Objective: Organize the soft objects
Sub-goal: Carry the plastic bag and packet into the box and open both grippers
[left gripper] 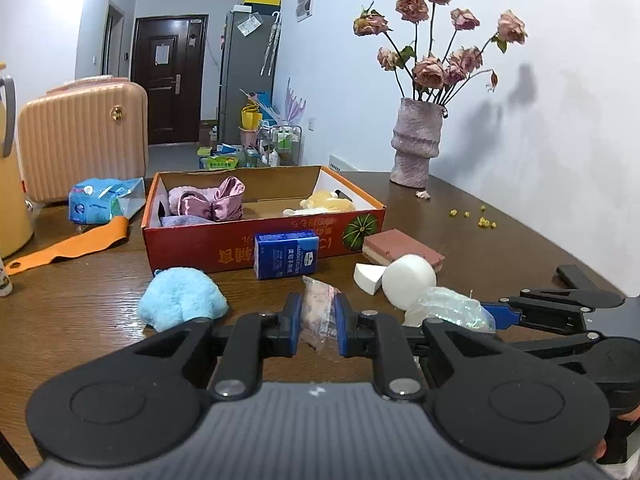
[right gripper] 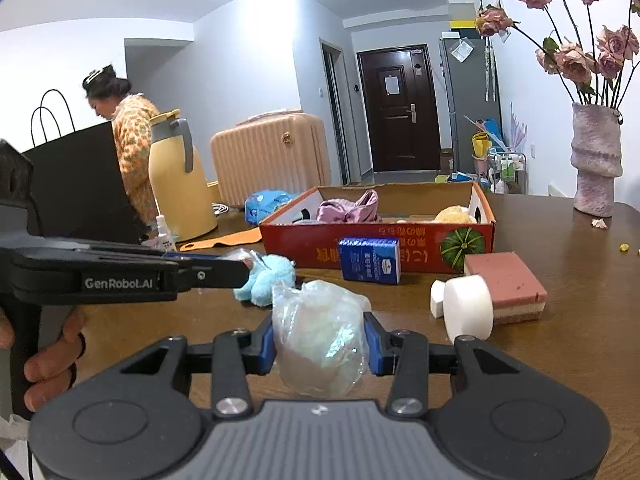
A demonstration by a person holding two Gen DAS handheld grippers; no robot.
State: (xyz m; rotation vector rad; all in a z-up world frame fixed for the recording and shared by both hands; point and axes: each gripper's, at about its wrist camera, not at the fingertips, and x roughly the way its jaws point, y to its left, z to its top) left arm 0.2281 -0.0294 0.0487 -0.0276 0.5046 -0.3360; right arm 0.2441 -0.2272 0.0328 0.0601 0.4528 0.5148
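My left gripper [left gripper: 318,322] is shut on a small clear packet with pink contents [left gripper: 317,312], just above the table. My right gripper [right gripper: 320,346] is shut on a clear plastic bag holding a pale soft item [right gripper: 320,340]; that bag also shows in the left wrist view [left gripper: 452,306]. A red cardboard box [left gripper: 264,240] behind them holds a pink satin bow headband [left gripper: 208,200] and a yellow plush [left gripper: 330,202]. A fluffy light-blue item [left gripper: 180,302], a blue tissue pack [left gripper: 286,254], a white sponge cylinder [left gripper: 408,280] and a pink layered sponge [left gripper: 402,248] lie in front of the box.
A pink vase of dried roses [left gripper: 416,144] stands at the back right of the brown table [left gripper: 500,240]. A yellow thermos [right gripper: 180,176], a black paper bag [right gripper: 76,184], a beige suitcase [left gripper: 84,136], a blue packet [left gripper: 102,200] and an orange strip [left gripper: 68,246] are to the left. A person [right gripper: 128,128] stands behind.
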